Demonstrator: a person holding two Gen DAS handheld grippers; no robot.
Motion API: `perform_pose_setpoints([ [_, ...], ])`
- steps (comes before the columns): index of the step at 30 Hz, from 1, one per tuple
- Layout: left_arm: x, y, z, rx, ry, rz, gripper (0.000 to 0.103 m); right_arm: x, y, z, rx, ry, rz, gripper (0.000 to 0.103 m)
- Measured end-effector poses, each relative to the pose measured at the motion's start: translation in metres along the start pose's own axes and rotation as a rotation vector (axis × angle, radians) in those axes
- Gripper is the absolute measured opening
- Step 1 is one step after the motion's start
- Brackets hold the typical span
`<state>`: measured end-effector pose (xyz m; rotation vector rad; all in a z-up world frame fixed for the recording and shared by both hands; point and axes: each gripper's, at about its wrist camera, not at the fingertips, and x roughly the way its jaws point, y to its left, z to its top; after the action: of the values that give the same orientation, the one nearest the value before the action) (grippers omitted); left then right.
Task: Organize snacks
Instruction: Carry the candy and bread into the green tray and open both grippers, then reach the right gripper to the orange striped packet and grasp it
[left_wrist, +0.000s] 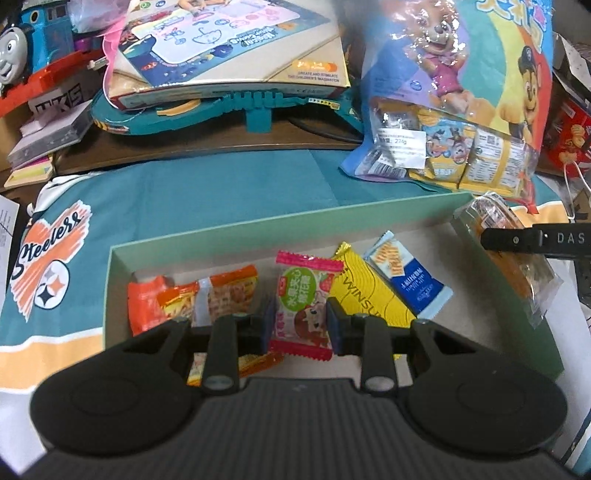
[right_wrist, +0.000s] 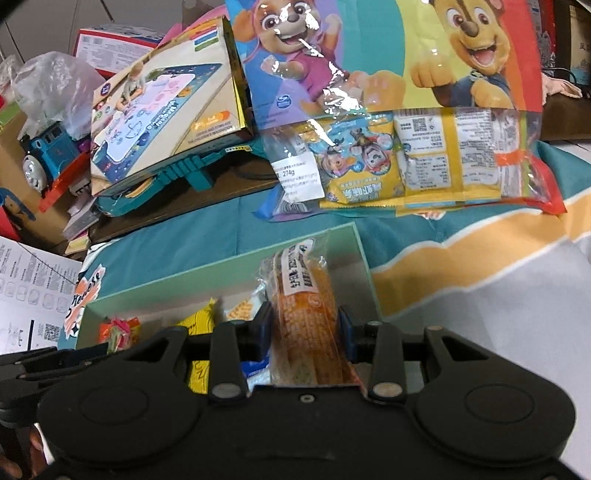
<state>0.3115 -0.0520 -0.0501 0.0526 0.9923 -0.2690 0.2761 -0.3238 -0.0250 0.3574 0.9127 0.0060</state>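
Observation:
A shallow green box (left_wrist: 258, 225) lies on a teal cloth and holds several snack packets. My left gripper (left_wrist: 297, 325) is shut on a pink and green candy packet (left_wrist: 304, 295) above the box's middle. To its left lie orange packets (left_wrist: 192, 295); on the other side sit a yellow packet (left_wrist: 365, 291) and a blue and white one (left_wrist: 410, 280). My right gripper (right_wrist: 304, 328) is shut on a clear-wrapped orange corn cob (right_wrist: 306, 314) over the box's right end (right_wrist: 364, 258). The cob (left_wrist: 509, 254) and one right finger (left_wrist: 517, 240) also show in the left wrist view.
A big cartoon-dog snack bag (left_wrist: 461, 103) lies behind the box at the right. A toy box (left_wrist: 229, 48) on a teal plastic toy, and a blue toy train (left_wrist: 26, 44), crowd the back left. Printed paper (right_wrist: 33, 291) lies at the left edge.

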Motion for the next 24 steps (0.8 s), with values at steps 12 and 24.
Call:
perform_pose_setpoints([
  [12, -0.003, -0.002, -0.002, -0.021, -0.02, 0.048, 0.103, -0.009, 0.008, 0.002, 0.001, -0.077, 0.027, 0.103],
  [24, -0.042, -0.017, -0.023, -0.027, -0.028, 0.026, 0.103, -0.048, 0.019, -0.026, -0.018, -0.039, 0.064, 0.103],
])
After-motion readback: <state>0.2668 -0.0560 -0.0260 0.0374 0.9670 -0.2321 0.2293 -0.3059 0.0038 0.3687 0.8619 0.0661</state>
